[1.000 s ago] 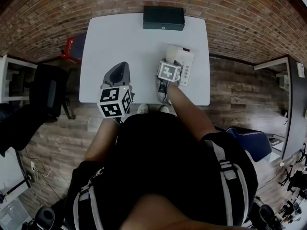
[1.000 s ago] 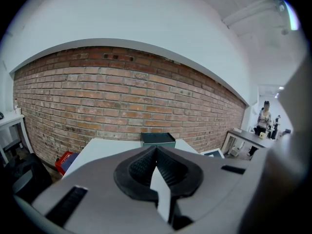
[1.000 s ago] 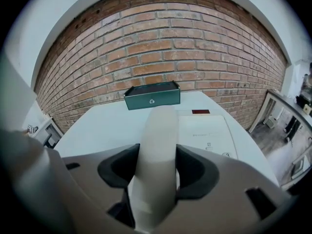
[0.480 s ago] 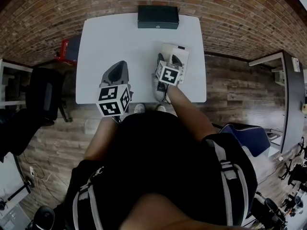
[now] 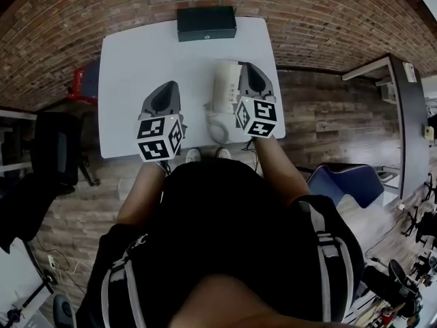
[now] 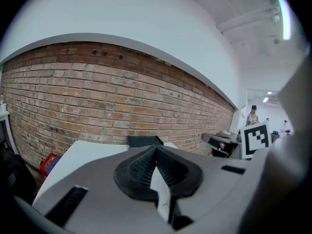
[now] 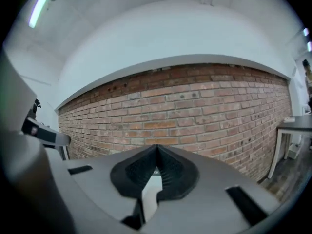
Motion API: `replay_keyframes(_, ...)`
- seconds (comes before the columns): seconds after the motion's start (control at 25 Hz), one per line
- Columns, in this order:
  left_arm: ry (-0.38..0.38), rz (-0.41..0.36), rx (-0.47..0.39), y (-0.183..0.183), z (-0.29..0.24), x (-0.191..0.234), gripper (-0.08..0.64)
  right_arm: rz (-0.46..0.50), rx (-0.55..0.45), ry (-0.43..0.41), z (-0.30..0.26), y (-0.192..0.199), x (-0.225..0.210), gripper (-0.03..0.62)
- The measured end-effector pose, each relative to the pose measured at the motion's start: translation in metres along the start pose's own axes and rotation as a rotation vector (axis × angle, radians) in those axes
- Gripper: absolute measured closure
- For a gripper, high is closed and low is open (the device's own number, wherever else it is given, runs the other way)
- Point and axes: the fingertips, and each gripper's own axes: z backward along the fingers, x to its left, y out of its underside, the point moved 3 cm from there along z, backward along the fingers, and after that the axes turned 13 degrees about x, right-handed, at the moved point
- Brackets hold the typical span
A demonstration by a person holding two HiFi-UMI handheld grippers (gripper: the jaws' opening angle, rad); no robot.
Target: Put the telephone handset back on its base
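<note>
Brick wall behind white bench; wood-plank floor around it. White telephone stands on bench at your right side, just left of your right tongs. Pale handset lies lengthwise along base. Coiled cord loops toward near edge. Cannot tell if handset sits fully in cradle. Your right tongs clenched, nothing between. Your left tongs also clenched and empty, over bench, apart from telephone. Black box at far edge of bench.
</note>
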Motion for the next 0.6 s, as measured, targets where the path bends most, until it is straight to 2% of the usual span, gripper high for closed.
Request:
replay_keyframes(0.12,0.027,-0.019,-0.019,-0.007,-0.004,-0.009,0.558,0.024,-0.091,0.022,0.027,-0.027,-0.006,0.594)
replay_keyframes(0.28,0.059,-0.049,-0.037,-0.012,-0.009,-0.023,0.558,0.012,-0.155,0.03,0.058,-0.048,-0.016,0.594)
replay_keyframes(0.44,0.094,-0.077,-0.051,-0.016,-0.014,-0.036,0.558,0.029,-0.166,0.077,0.078,-0.045,-0.025,0.594)
replay_keyframes(0.6,0.131,-0.09,-0.035,-0.017,-0.02,-0.047,0.558,-0.002,-0.143,0.111,0.083,-0.035,-0.032,0.594)
